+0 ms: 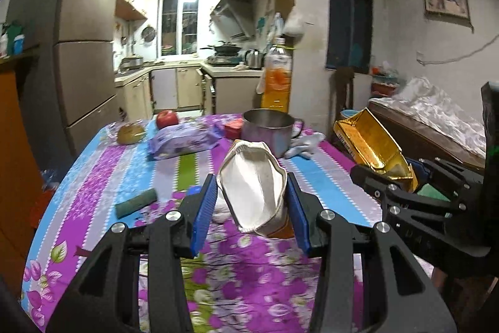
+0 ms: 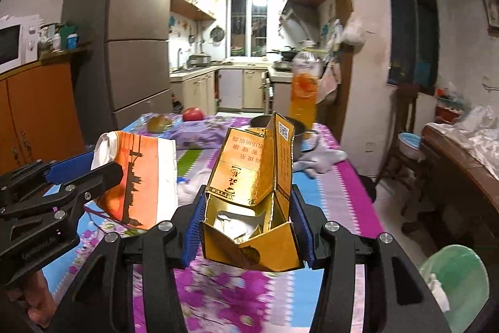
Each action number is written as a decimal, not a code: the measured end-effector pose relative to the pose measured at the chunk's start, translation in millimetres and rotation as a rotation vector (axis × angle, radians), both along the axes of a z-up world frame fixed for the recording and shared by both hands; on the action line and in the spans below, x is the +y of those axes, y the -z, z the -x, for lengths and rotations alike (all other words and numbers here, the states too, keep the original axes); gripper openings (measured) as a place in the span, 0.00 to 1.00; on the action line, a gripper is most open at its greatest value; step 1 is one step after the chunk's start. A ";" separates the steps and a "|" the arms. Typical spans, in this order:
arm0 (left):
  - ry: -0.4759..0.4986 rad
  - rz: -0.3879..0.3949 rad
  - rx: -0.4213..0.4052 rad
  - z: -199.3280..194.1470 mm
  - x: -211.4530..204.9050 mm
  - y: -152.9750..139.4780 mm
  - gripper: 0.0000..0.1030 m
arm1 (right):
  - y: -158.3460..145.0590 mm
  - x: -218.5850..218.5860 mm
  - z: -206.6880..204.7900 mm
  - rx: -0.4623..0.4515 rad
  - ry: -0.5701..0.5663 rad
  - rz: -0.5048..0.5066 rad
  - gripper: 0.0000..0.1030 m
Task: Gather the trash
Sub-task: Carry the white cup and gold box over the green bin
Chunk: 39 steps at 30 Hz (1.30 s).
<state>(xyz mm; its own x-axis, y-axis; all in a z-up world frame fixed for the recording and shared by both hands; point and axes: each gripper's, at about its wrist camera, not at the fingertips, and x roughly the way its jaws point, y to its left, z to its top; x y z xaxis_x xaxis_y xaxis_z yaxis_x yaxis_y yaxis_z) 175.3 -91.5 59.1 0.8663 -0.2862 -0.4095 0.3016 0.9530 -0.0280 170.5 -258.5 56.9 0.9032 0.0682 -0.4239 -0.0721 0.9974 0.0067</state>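
My left gripper (image 1: pixel 252 202) is shut on a crushed white and orange paper carton (image 1: pixel 254 186) and holds it above the flowered tablecloth (image 1: pixel 131 164). The same carton (image 2: pixel 140 177) and left gripper (image 2: pixel 84 173) show at the left of the right wrist view. My right gripper (image 2: pixel 246 227) is shut on an opened gold cigarette carton (image 2: pixel 249 186), held above the table; it also shows at the right of the left wrist view (image 1: pixel 368 142). A green roll (image 1: pixel 135 202) and a white crumpled scrap (image 1: pixel 220 216) lie on the cloth.
On the table's far end stand a metal pot (image 1: pixel 266 130), an orange drink bottle (image 1: pixel 277 77), a purple packet (image 1: pixel 184 141), a red apple (image 1: pixel 167 118), a brown fruit (image 1: pixel 130 133) and a white glove (image 1: pixel 304 144). A green bin (image 2: pixel 458 280) stands at lower right.
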 end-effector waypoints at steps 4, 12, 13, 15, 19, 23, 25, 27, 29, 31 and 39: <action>0.046 -0.009 -0.017 6.7 -24.9 -4.7 0.41 | -5.5 -28.7 16.6 -0.012 0.042 0.004 0.50; 0.135 -0.017 -0.042 19.2 -72.0 -11.4 0.41 | -14.7 -86.2 54.6 -0.038 0.135 0.006 0.50; 0.150 -0.019 -0.047 21.4 -80.3 -12.5 0.41 | -16.0 -94.3 59.7 -0.040 0.148 0.005 0.50; 0.175 -0.022 -0.051 24.4 -92.6 -13.9 0.41 | -17.2 -113.1 70.3 -0.044 0.179 0.003 0.50; 0.231 -0.030 -0.063 31.4 -123.0 -17.4 0.41 | -18.1 -146.5 91.3 -0.047 0.240 0.005 0.50; 0.288 -0.036 -0.078 38.8 -153.1 -19.3 0.41 | -16.1 -183.4 111.5 -0.042 0.304 0.006 0.50; 0.314 -0.039 -0.083 42.0 -168.3 -20.0 0.41 | -14.5 -203.3 120.2 -0.039 0.337 0.004 0.50; 0.341 -0.043 -0.087 44.8 -184.9 -20.7 0.41 | -13.0 -222.9 129.3 -0.034 0.370 0.004 0.50; 0.362 -0.045 -0.088 46.2 -198.3 -21.3 0.41 | -11.4 -238.4 135.6 -0.029 0.394 0.004 0.50; 0.384 -0.046 -0.090 48.0 -213.6 -21.5 0.41 | -9.6 -259.0 143.7 -0.019 0.425 0.005 0.50; 0.466 -0.060 -0.069 51.5 -268.4 -15.7 0.41 | 3.5 -333.2 161.5 0.050 0.514 -0.022 0.50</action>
<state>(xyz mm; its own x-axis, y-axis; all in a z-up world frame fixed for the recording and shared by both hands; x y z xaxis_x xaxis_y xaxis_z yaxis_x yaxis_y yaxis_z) 123.8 -359.9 74.8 0.6771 -0.6281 -0.3835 0.6965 0.7152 0.0584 9.0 -591.7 53.5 0.8012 -0.3691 -0.4710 0.4278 0.9037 0.0194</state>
